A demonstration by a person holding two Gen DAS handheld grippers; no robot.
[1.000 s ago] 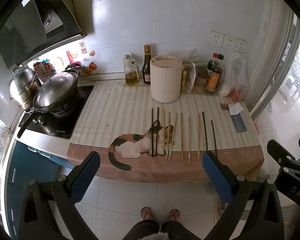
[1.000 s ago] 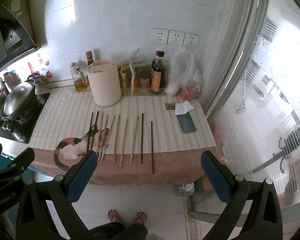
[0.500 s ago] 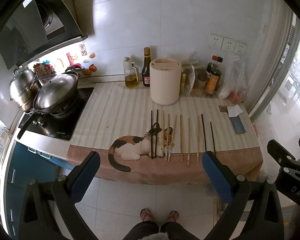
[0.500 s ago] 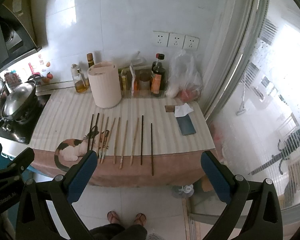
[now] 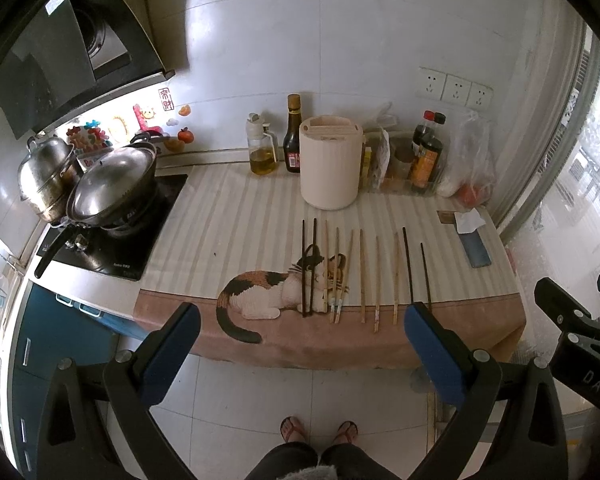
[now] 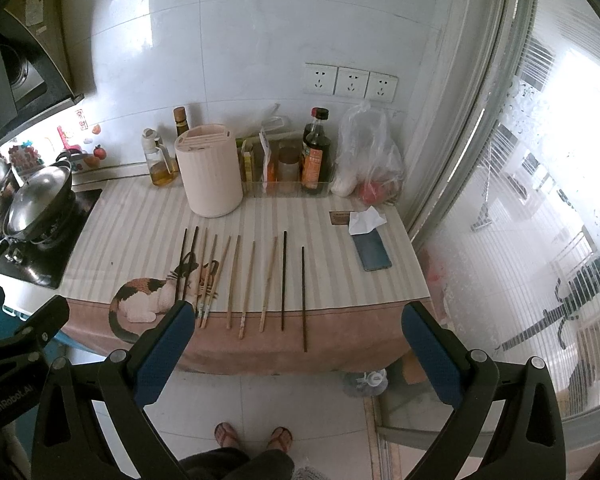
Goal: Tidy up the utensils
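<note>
- Counter [image 5: 236,216] with striped cat mat is sitting slightly nearer in both views than a second ago; person is edging in, nothing touched yet.
- Cream utensil holder [image 5: 330,168] is standing at the back, empty-looking.
- Left gripper [image 5: 300,344] and right gripper [image 6: 292,344] are hanging wide apart, holding nothing, short of the counter edge.
- Chopsticks [image 5: 362,276] are lying in a row on the mat, unmoved.

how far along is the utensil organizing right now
Nothing looks done yet: all the chopsticks lie in a loose row on the cat mat, none in the cream holder. Nothing is in hand; the left claw and right claw are open above the floor. All sorting is left.
</note>
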